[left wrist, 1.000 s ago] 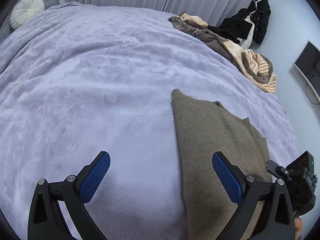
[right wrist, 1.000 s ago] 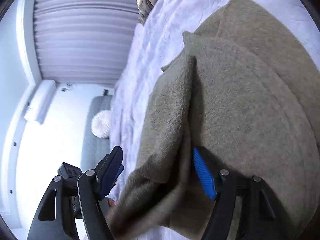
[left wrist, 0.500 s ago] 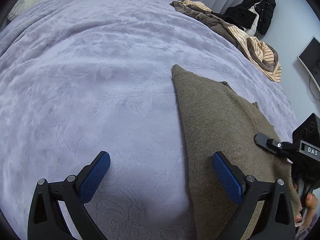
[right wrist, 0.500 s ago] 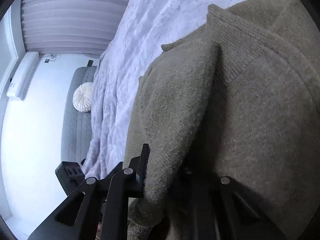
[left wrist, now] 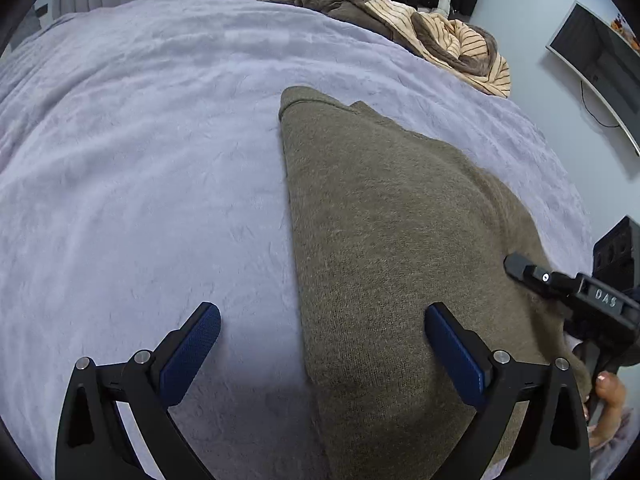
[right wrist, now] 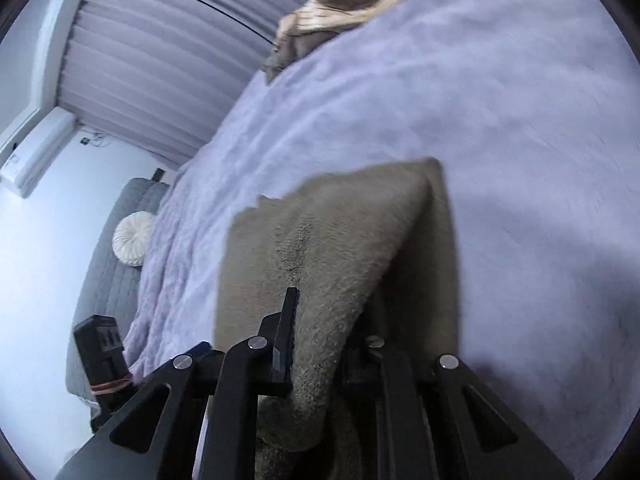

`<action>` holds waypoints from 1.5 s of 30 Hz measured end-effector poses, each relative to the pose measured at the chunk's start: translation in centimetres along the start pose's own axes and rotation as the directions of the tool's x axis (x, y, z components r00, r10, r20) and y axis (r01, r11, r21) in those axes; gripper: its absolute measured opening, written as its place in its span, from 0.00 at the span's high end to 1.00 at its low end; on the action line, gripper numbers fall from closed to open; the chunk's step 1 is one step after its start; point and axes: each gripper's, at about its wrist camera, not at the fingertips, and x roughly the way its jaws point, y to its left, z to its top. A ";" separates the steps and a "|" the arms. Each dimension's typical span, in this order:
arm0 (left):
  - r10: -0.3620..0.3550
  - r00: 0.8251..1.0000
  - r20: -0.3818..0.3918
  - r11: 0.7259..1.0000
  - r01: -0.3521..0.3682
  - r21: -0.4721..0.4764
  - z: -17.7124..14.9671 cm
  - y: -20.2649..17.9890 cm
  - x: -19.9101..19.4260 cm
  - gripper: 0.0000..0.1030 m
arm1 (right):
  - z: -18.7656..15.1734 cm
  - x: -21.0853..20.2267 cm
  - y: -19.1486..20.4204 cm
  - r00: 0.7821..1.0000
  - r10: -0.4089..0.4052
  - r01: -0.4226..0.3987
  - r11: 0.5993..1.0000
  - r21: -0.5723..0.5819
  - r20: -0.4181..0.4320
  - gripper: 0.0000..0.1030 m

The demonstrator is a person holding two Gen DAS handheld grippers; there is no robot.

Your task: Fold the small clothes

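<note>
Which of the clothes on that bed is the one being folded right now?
The plain olive-brown knit garment, lying alone near the jaws, its edge clamped in the right gripper. The striped cream clothes sit untouched in a heap at the bed's far edge.

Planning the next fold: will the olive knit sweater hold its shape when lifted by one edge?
Probably not. The olive knit sweater already sags where the right gripper pinches it. Its fuzzy knit likely clings to the plush lilac blanket, so it should drag, not slide.
</note>
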 end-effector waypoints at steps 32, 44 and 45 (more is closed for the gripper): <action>0.125 0.992 -0.015 0.983 -0.122 0.139 -6.9 0.3 -2.4 0.01 | -8.2 -7.3 0.3 0.962 -0.268 0.272 0.956 -0.113 0.044 0.91; 0.145 0.989 0.003 0.980 -0.144 0.134 -8.6 0.4 -4.1 0.01 | -10.8 -11.1 3.3 0.949 -0.302 0.314 0.932 -0.179 0.094 0.90; 0.143 0.990 0.000 0.981 -0.142 0.129 -8.7 0.5 -4.4 0.01 | -11.1 -11.4 3.7 0.947 -0.305 0.320 0.928 -0.189 0.104 0.90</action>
